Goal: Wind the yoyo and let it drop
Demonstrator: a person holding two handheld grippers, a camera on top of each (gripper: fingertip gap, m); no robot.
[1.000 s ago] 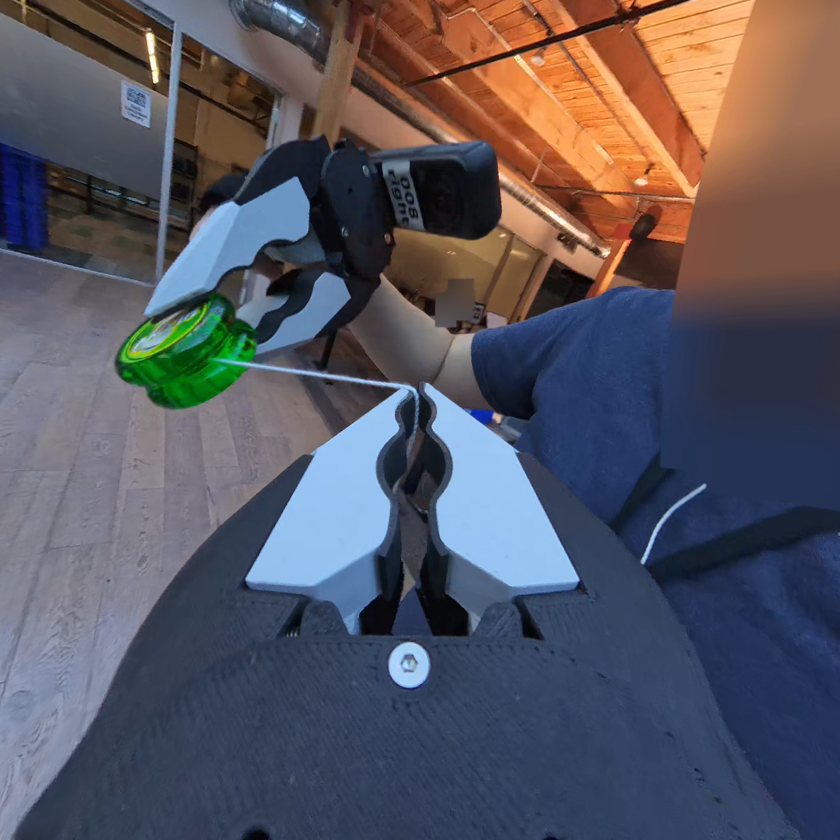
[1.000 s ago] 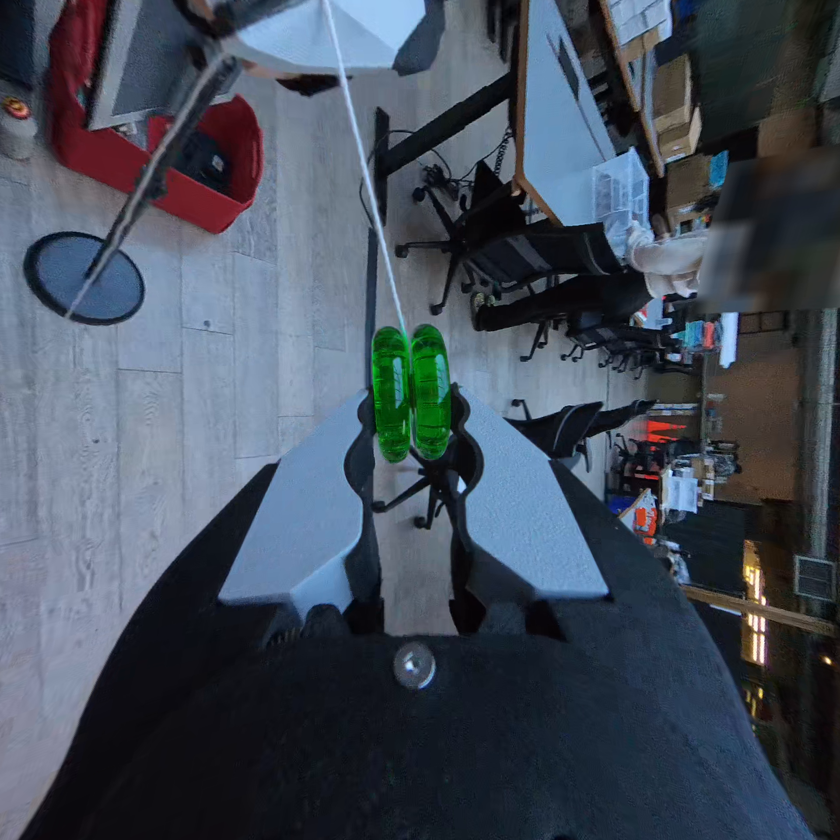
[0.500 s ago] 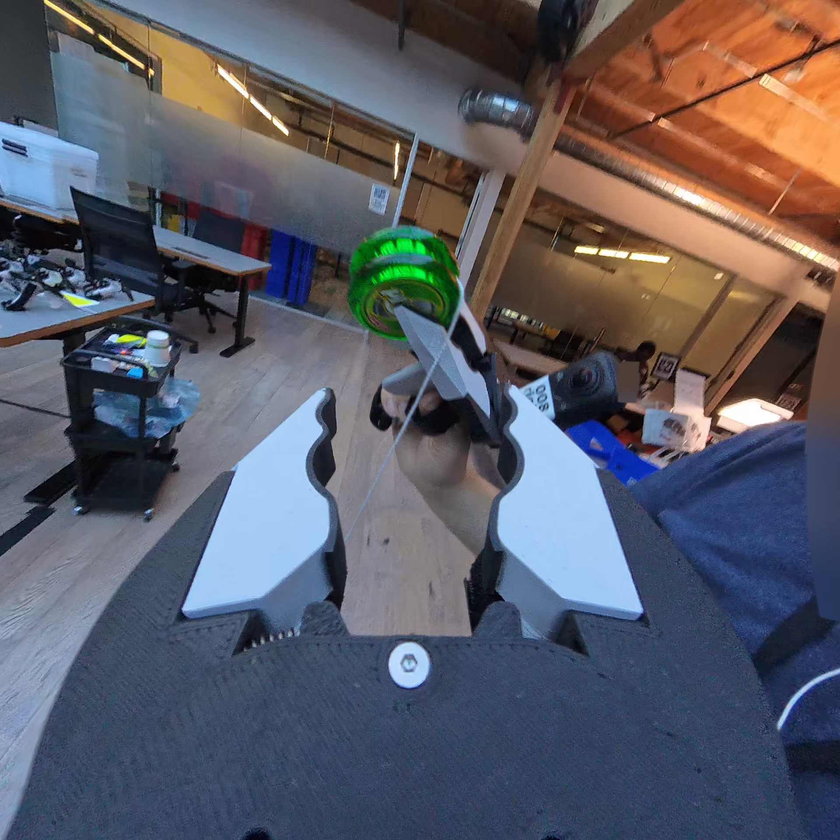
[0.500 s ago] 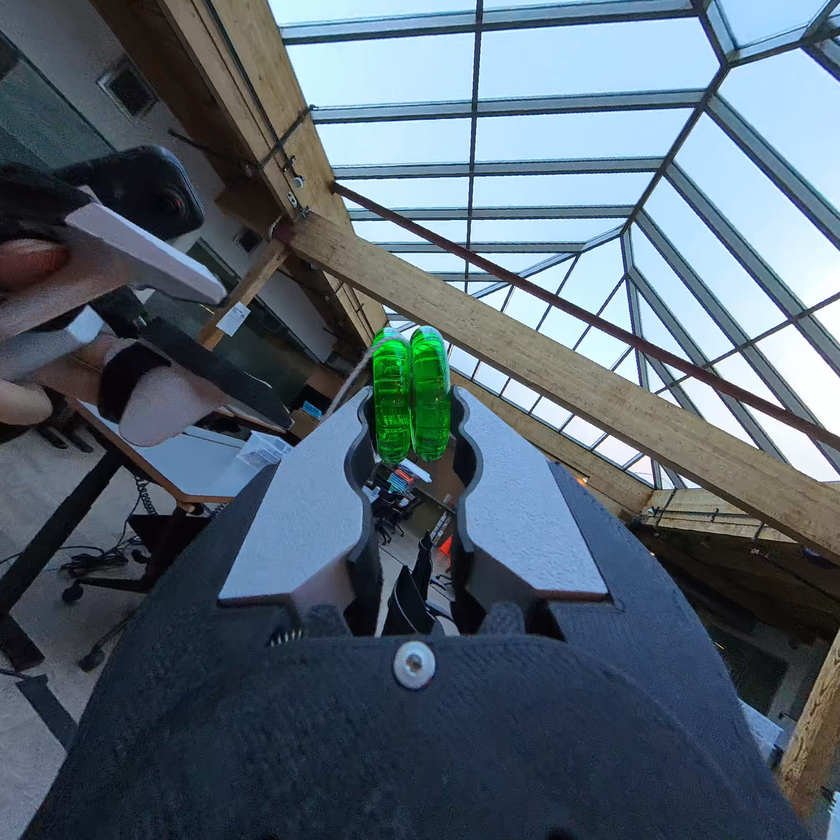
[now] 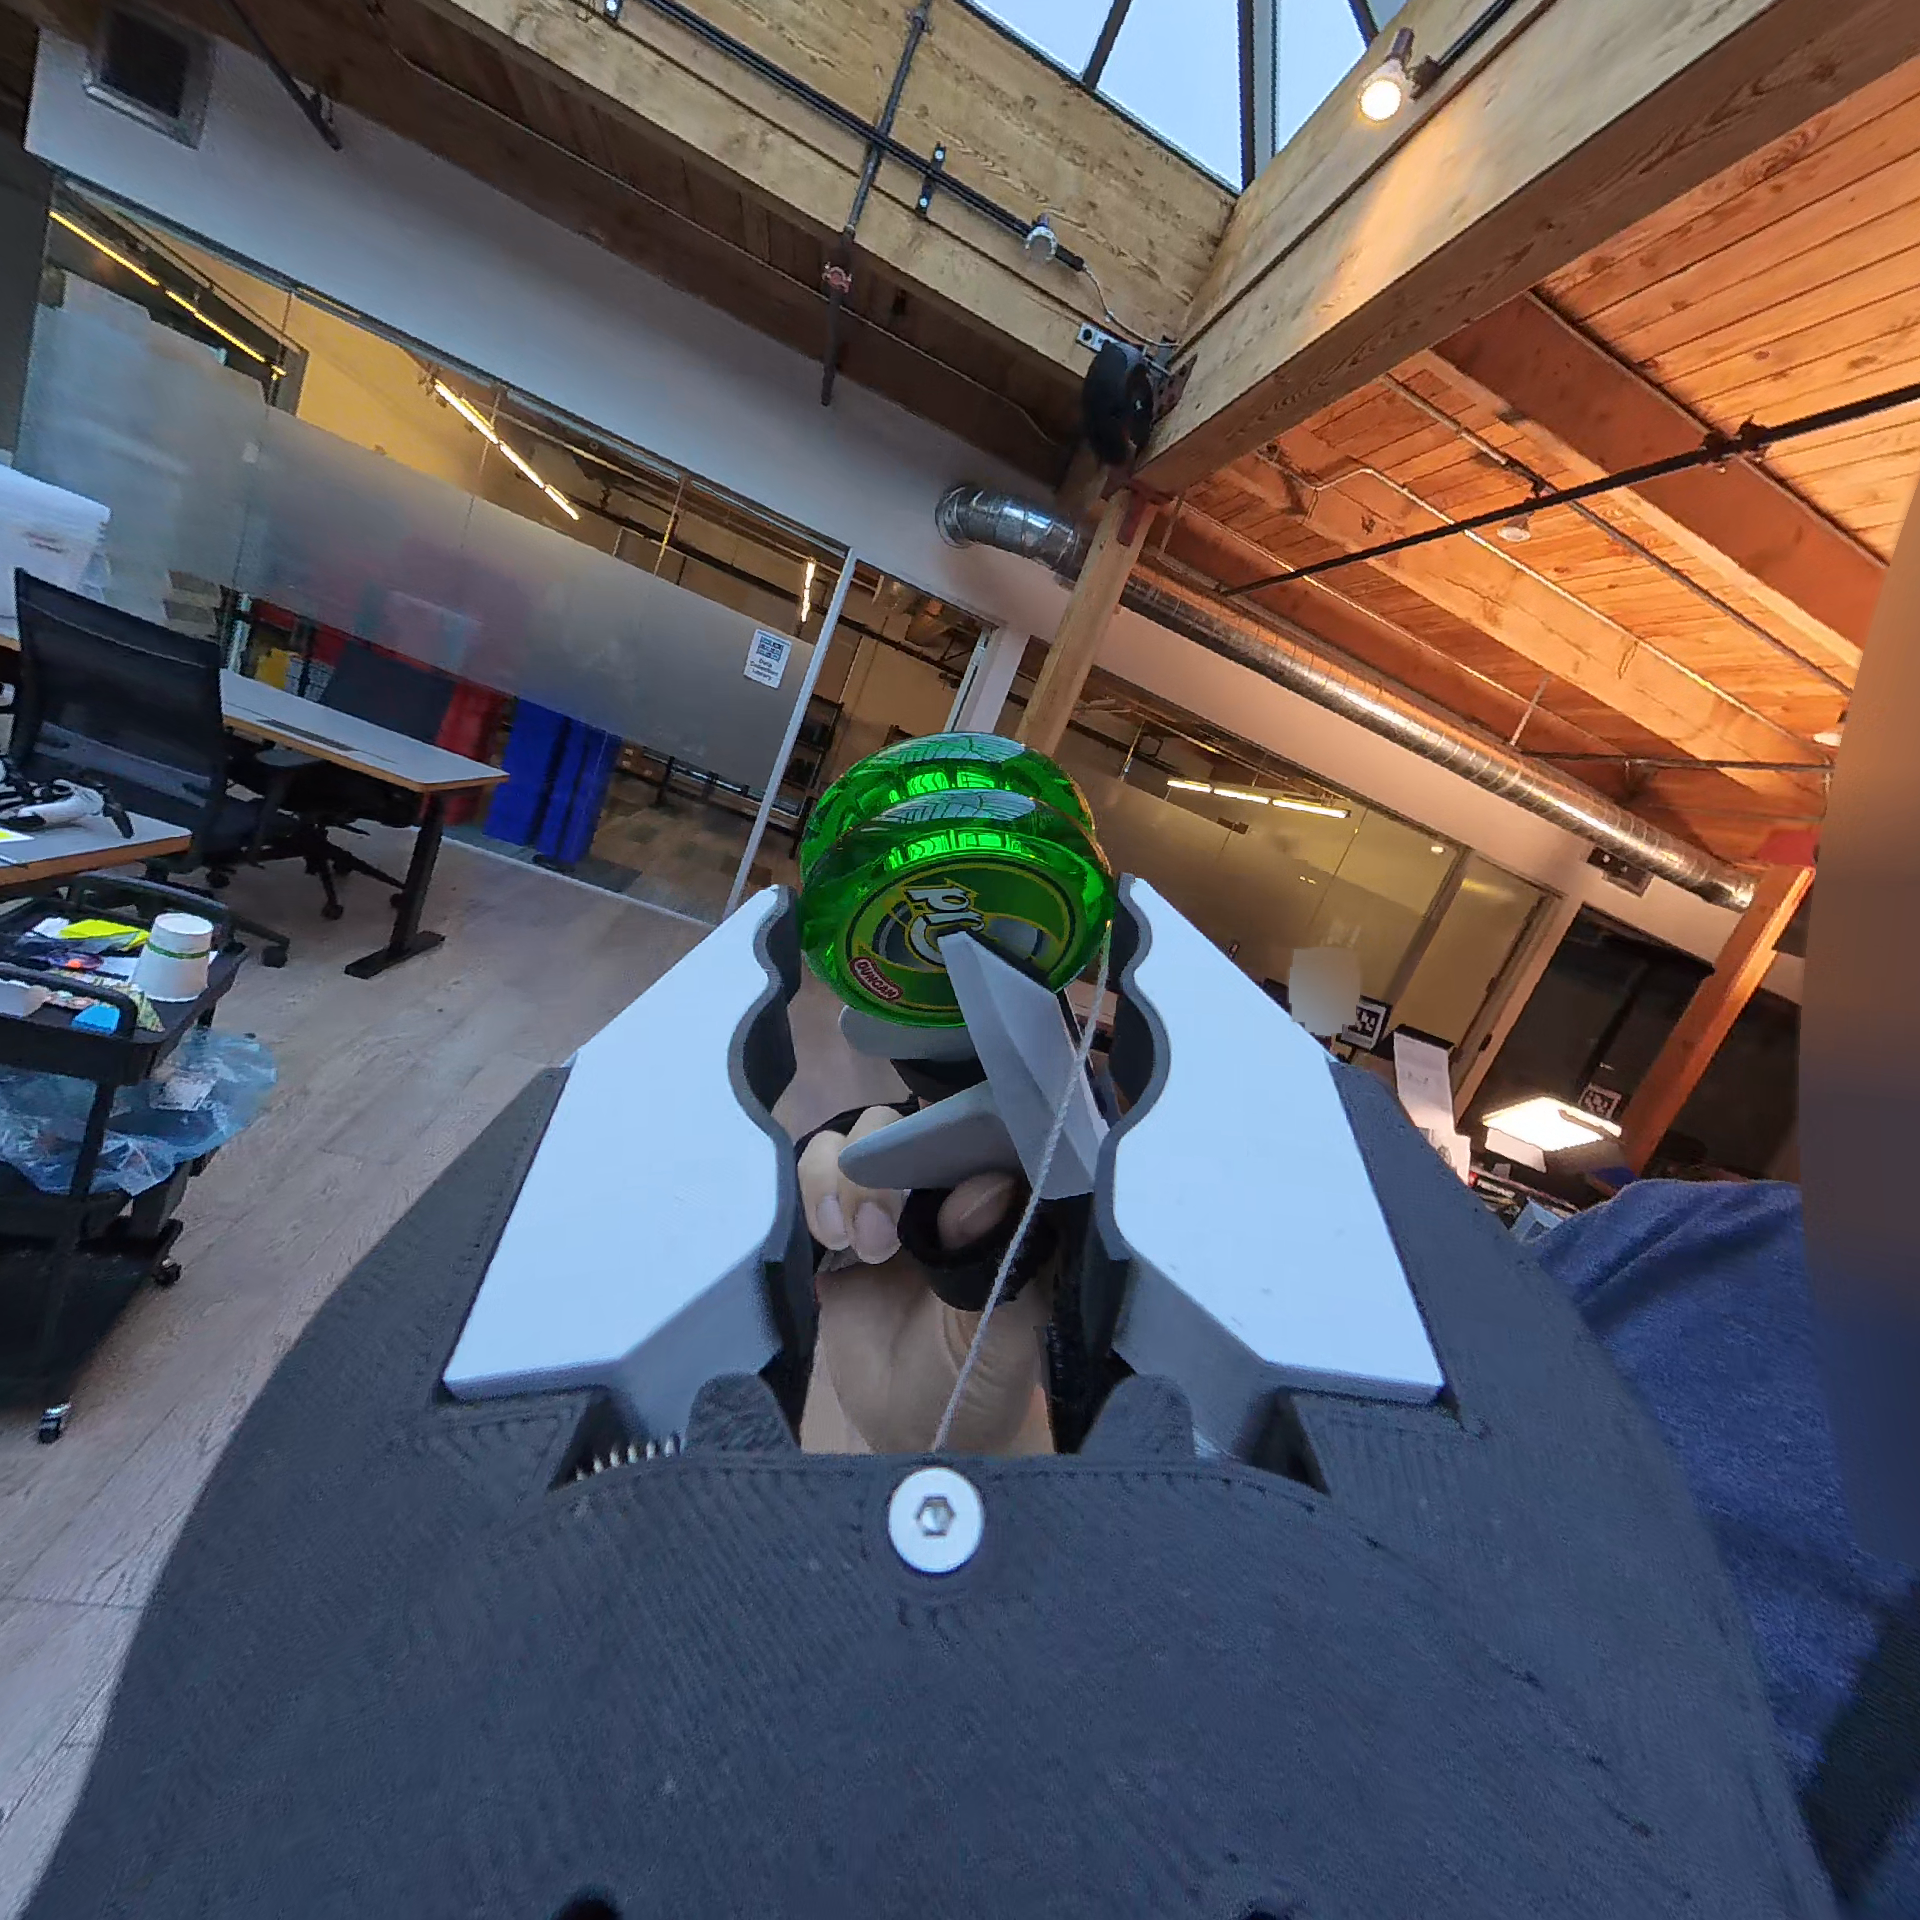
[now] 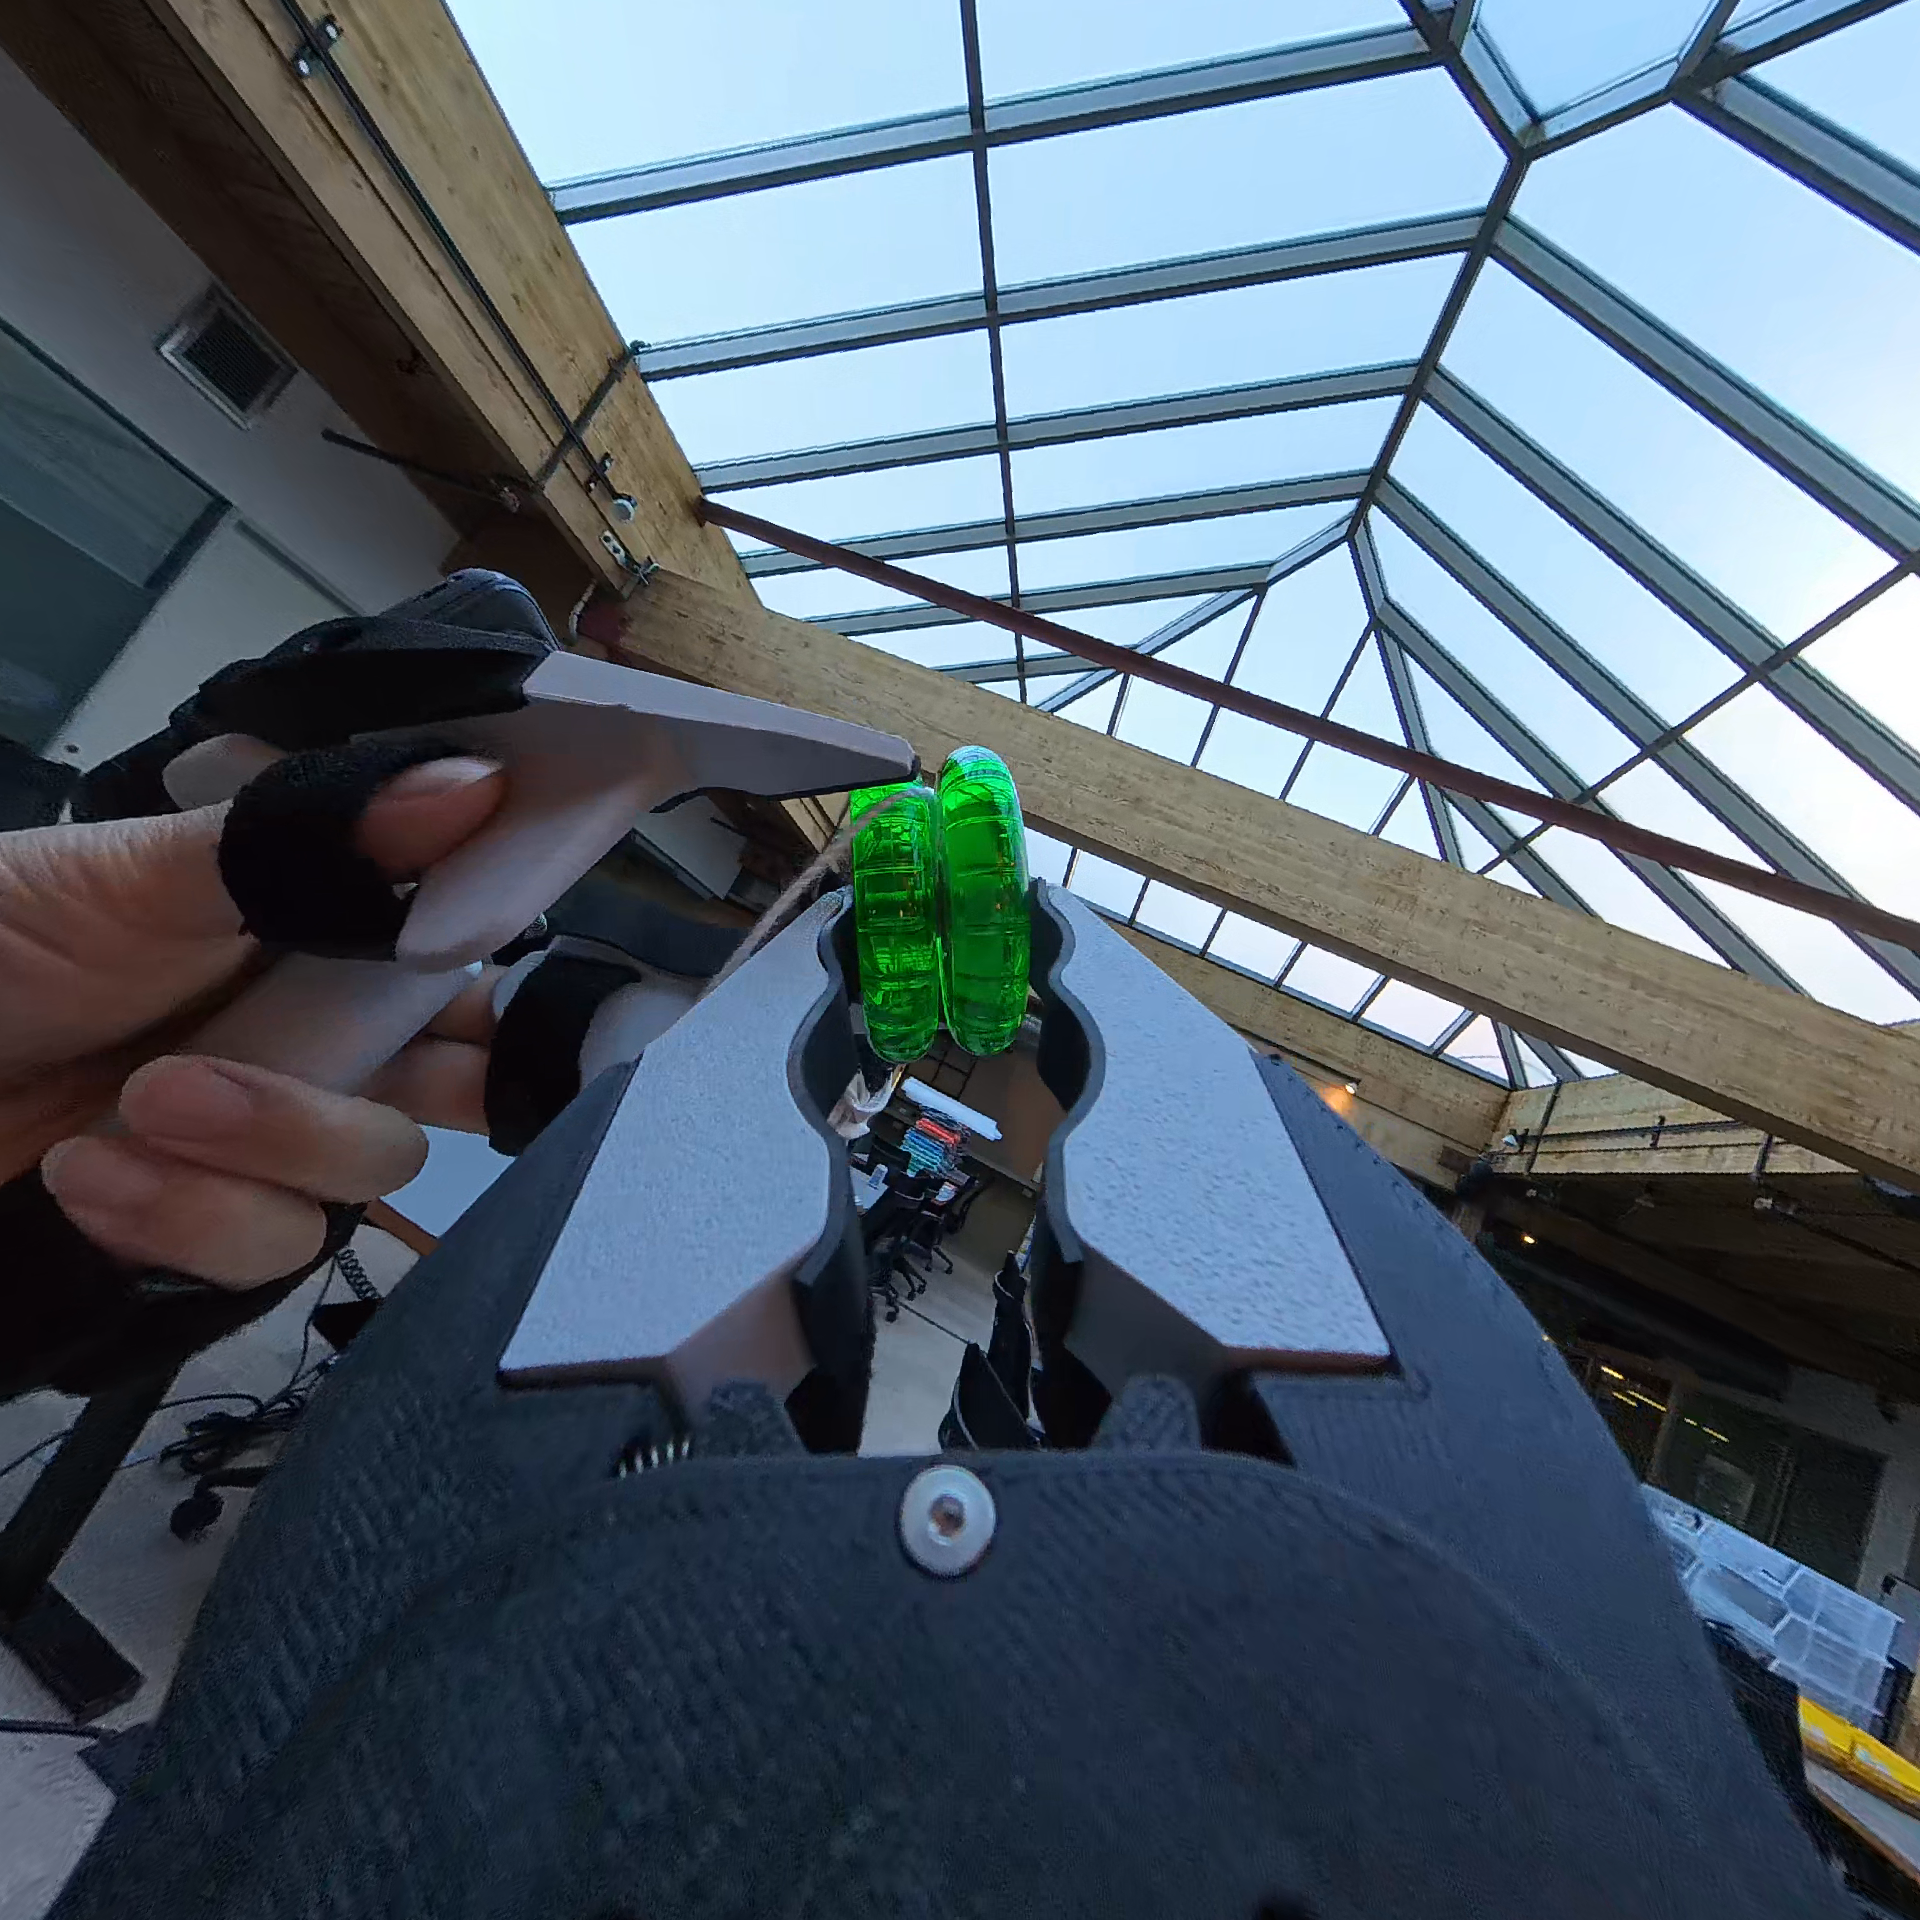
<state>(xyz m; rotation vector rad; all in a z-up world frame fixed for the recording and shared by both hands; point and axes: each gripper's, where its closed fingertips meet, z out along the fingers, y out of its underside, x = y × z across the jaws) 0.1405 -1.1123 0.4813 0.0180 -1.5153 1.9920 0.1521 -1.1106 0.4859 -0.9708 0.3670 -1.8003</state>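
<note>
Right wrist view: the right claw (image 6: 940,940) is clamped on the green yoyo (image 6: 938,904), one finger pressed flat on each outer face, the groove between the two halves facing the camera
Left wrist view: the left claw (image 5: 951,935) stands apart, gripping nothing; the yoyo (image 5: 951,894) shows through the gap, just beyond its tips
String: a thin pale string (image 5: 1023,1195) runs from the yoyo's right rim down between the left fingers toward the near edge
How it will handle: a judgement only; hard, glossy translucent plastic, probably light and stiff, slick on its rounded rims, so the flat faces are the place to hold it; the string is limp and easily slips out of a pinch
Where to take the string: near the groove, with it kept taut
Hidden: the string's near end goes behind the left claw's body; how much is wound in the groove cannot be told
Unclear: in the right wrist view a left finger tip seems to touch the yoyo's left rim, perhaps only overlapping it
</note>
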